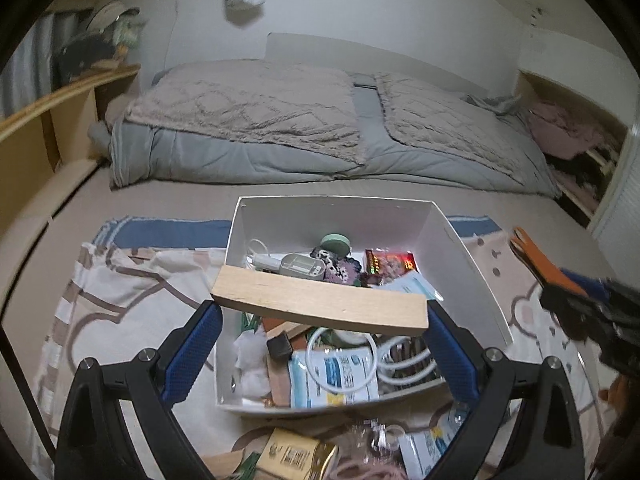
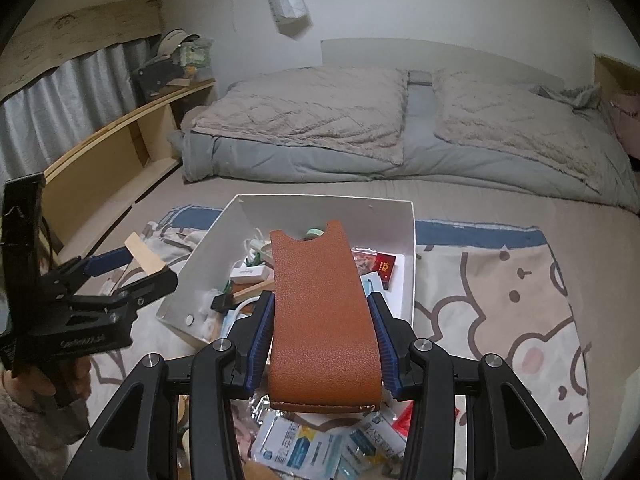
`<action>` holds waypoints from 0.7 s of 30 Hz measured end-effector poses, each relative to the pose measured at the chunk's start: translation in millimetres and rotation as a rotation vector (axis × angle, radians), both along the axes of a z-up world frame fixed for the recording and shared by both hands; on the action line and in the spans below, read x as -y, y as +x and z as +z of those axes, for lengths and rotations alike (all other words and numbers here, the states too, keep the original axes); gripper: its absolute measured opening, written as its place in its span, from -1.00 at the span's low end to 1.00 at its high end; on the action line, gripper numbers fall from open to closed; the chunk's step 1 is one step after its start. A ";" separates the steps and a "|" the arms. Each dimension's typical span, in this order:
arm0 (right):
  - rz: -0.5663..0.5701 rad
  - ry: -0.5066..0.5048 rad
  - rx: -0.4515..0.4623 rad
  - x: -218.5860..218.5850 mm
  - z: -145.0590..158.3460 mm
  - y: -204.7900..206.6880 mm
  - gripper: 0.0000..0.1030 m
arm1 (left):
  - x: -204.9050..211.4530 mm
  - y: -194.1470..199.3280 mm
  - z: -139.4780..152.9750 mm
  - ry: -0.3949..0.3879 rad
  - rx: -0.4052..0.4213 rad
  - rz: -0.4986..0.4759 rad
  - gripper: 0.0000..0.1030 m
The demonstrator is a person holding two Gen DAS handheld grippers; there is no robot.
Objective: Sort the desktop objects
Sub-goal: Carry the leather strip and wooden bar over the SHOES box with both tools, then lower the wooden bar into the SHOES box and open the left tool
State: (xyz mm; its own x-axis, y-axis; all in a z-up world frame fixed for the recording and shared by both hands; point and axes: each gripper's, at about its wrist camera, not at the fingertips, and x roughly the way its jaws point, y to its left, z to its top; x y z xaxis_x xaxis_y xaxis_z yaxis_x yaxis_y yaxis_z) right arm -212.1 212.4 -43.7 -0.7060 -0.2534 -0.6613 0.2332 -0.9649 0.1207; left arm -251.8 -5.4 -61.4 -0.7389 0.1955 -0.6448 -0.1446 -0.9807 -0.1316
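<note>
My left gripper (image 1: 323, 312) is shut on a pale wooden block (image 1: 280, 292), gripping it by its two ends above the near half of the white box (image 1: 460, 248). The right wrist view shows that left gripper (image 2: 136, 268) left of the box (image 2: 320, 212), with the block (image 2: 144, 254) in it. My right gripper (image 2: 321, 300) is shut on a brown leather case (image 2: 316, 264), which hangs over the box's near edge. In the left wrist view the same case (image 1: 536, 256) shows orange at the right edge. The box holds cables, packets, a green round case and a red pack.
Loose things lie on the bear-print cloth (image 2: 500, 300) in front of the box: a gold tin (image 1: 296, 456) and mask packets (image 2: 296, 452). Folded grey quilts (image 1: 260, 120) lie at the far end of the bed. A wooden shelf (image 2: 120, 148) runs along the left.
</note>
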 end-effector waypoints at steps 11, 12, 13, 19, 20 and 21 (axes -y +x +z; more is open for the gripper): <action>-0.028 0.005 0.046 0.7 -19.2 -22.6 -0.09 | -2.5 -40.7 -29.6 -0.026 0.048 0.043 0.92; -0.031 0.002 0.050 1.2 -21.0 -25.0 -0.09 | -3.8 -43.7 -31.7 -0.024 0.053 0.043 0.92; -0.033 -0.001 0.053 1.5 -22.1 -26.6 -0.09 | -4.9 -46.1 -32.8 -0.026 0.055 0.043 0.92; -0.040 -0.010 0.076 4.9 -31.2 -36.7 -0.09 | -11.8 -57.9 -40.8 -0.030 0.068 0.036 0.92; -0.042 -0.011 0.079 5.1 -32.5 -38.5 -0.09 | -13.1 -59.2 -42.4 -0.030 0.072 0.034 0.92; -0.044 -0.013 0.082 5.2 -33.7 -40.2 -0.09 | -14.2 -60.9 -44.6 -0.030 0.078 0.030 0.92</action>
State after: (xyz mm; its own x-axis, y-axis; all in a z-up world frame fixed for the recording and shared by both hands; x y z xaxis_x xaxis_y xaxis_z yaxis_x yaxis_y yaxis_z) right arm -252.3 207.2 -77.4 -0.6603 -0.2319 -0.7143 0.1794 -0.9723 0.1498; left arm -312.6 8.9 -106.0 -0.6914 0.1538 -0.7059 -0.1056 -0.9881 -0.1118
